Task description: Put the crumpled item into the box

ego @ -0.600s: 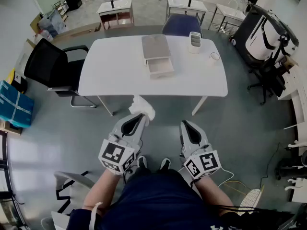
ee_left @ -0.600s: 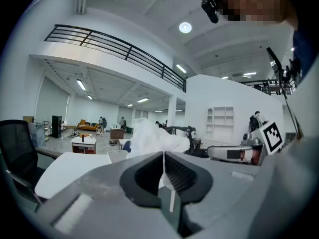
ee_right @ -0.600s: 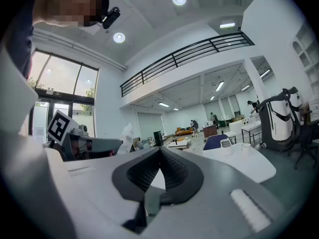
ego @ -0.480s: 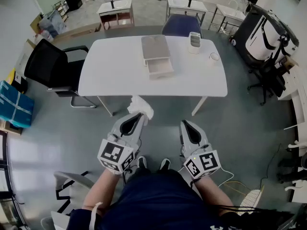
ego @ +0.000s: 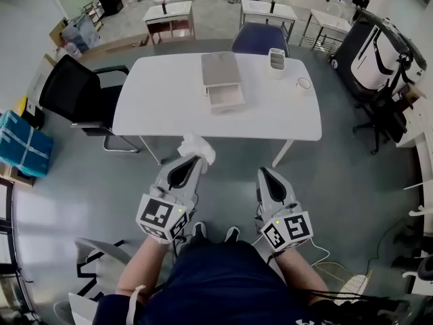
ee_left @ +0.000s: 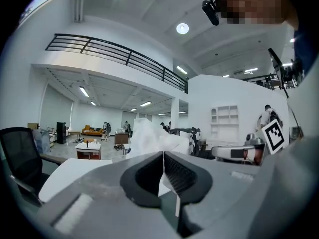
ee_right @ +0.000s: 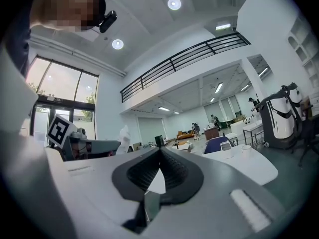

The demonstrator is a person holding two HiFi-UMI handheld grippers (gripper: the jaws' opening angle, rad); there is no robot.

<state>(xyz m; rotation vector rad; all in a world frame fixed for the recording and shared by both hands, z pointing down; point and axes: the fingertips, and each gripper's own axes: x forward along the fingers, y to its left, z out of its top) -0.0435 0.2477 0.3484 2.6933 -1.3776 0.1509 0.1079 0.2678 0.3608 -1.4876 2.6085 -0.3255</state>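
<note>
White crumpled paper [ego: 196, 147] sits pinched at the tip of the left gripper [ego: 194, 161] in the head view. It has crept slightly nearer the edge of the table [ego: 155, 107] than half a second ago. The box [ego: 226, 97] stands open mid-table, well apart from it, so the carry looks barely begun. In the left gripper view, the jaws are clamped together on the paper, which billows above them. In the right gripper view, the right gripper [ee_right: 159, 152] has its jaws together with nothing between them
</note>
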